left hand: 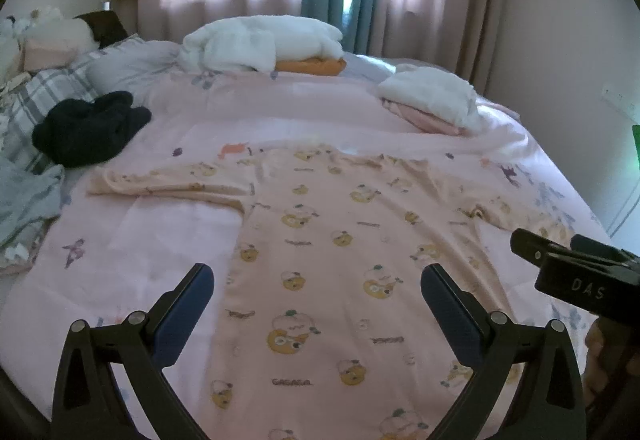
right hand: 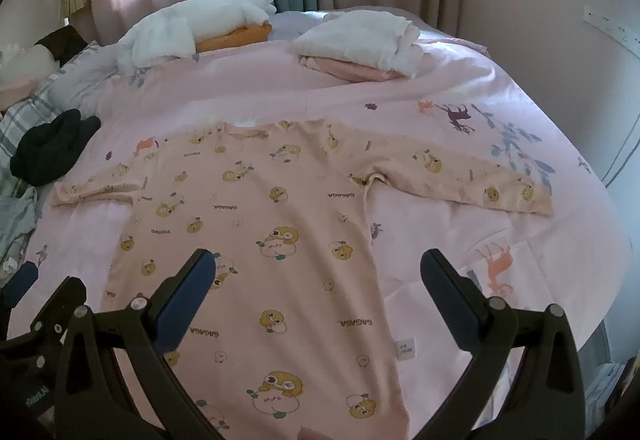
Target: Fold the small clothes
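A small pink long-sleeved shirt [left hand: 320,240] printed with yellow cartoon animals lies flat on the pink bed cover [left hand: 168,224], both sleeves spread out to the sides. My left gripper [left hand: 318,284] hovers open above the shirt's lower body, with nothing between its fingers. In the right wrist view the same shirt [right hand: 256,224] lies spread, its right sleeve [right hand: 480,184] stretched toward the bed's right side. My right gripper [right hand: 316,272] is open over the shirt's lower right part, holding nothing. The right gripper's body [left hand: 580,272] shows at the right edge of the left wrist view.
A dark bundle of clothing [left hand: 88,128] lies at the left near plaid pillows [left hand: 44,96]. A folded white and pink stack [left hand: 432,100] sits at the back right. A white heap on an orange item [left hand: 264,44] lies near the curtains. The bed's right edge [right hand: 600,200] drops off near the wall.
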A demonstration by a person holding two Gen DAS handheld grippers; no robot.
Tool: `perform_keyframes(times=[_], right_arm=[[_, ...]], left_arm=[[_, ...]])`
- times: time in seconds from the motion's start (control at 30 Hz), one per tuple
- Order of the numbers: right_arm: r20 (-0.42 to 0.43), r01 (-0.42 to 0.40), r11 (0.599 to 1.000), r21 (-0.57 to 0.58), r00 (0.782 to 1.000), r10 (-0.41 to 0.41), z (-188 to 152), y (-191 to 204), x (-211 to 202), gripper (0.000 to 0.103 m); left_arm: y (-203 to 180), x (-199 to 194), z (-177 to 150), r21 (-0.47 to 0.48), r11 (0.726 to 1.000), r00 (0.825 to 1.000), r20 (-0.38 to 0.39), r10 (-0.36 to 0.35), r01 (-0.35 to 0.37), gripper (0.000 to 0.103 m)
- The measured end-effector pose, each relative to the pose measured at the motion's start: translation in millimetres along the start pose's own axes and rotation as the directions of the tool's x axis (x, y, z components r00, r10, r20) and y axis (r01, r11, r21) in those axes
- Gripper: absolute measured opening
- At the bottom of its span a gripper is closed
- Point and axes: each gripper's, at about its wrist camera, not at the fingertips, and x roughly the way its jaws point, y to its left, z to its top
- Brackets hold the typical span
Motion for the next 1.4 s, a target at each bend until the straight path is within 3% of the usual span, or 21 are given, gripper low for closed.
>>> perform_keyframes(times=[0.3, 0.43, 0.57, 0.6, 0.73, 0.83, 1.0, 1.13, 1.23, 1.3, 1.4], right_arm=[[0.009, -0.046, 0.999, 0.005, 0.999, 0.046, 4, -6, 3, 0.103], [0.027, -0.152, 0.986, 0.064, 0.988, 0.151, 13, -36, 6, 0.102], [0.07, -0.288, 0.936, 0.2, 0.957, 0.28, 28, -99, 16, 0.102], [0.071, -0.284, 0.932, 0.225, 0.959, 0.276, 30, -110, 18, 0.103], [0.035, -0.133, 0.95, 0.284, 0.991, 0.128, 43, -175, 35, 0.103], [-0.007, -0.069, 0.925, 0.374, 0.997, 0.077, 46, -229, 54, 0.103], [-0.031, -0.079, 0.833, 0.548, 0.993, 0.114, 32, -303, 87, 0.1], [-0.03, -0.059, 0.768, 0.638, 0.994, 0.102, 17, -335, 112, 0.099], [-0.05, -0.073, 0.652, 0.755, 0.985, 0.168, -2, -357, 140, 0.094], [-0.008, -0.111, 0.58, 0.807, 0.98, 0.199, -15, -367, 147, 0.093], [0.063, -0.174, 0.519, 0.837, 0.973, 0.224, -24, -367, 136, 0.092]], left_arm=[[0, 5, -3, 0.004, 1.0, 1.0, -0.018, -0.001, 0.001, 0.102], [1, 8, -2, -0.014, 1.0, 1.0, -0.018, 0.004, -0.004, 0.102], [3, 16, -1, -0.047, 0.999, 1.0, -0.023, 0.007, -0.008, 0.102], [3, 18, -1, -0.052, 0.999, 1.0, -0.024, 0.01, -0.011, 0.102], [1, 30, -1, -0.041, 0.998, 0.997, -0.065, 0.034, -0.036, 0.102], [-2, 32, -1, -0.037, 0.999, 0.997, -0.065, 0.033, -0.035, 0.102], [-8, 38, -3, -0.009, 1.0, 0.996, -0.086, 0.017, -0.018, 0.102], [-12, 48, -5, 0.009, 1.0, 0.993, -0.112, 0.027, -0.026, 0.102], [-15, 54, -6, 0.013, 1.0, 0.99, -0.135, 0.03, -0.028, 0.102], [-15, 55, -6, 0.004, 1.0, 0.99, -0.139, 0.03, -0.03, 0.102], [-16, 55, -6, -0.003, 1.0, 0.99, -0.141, 0.022, -0.023, 0.102]])
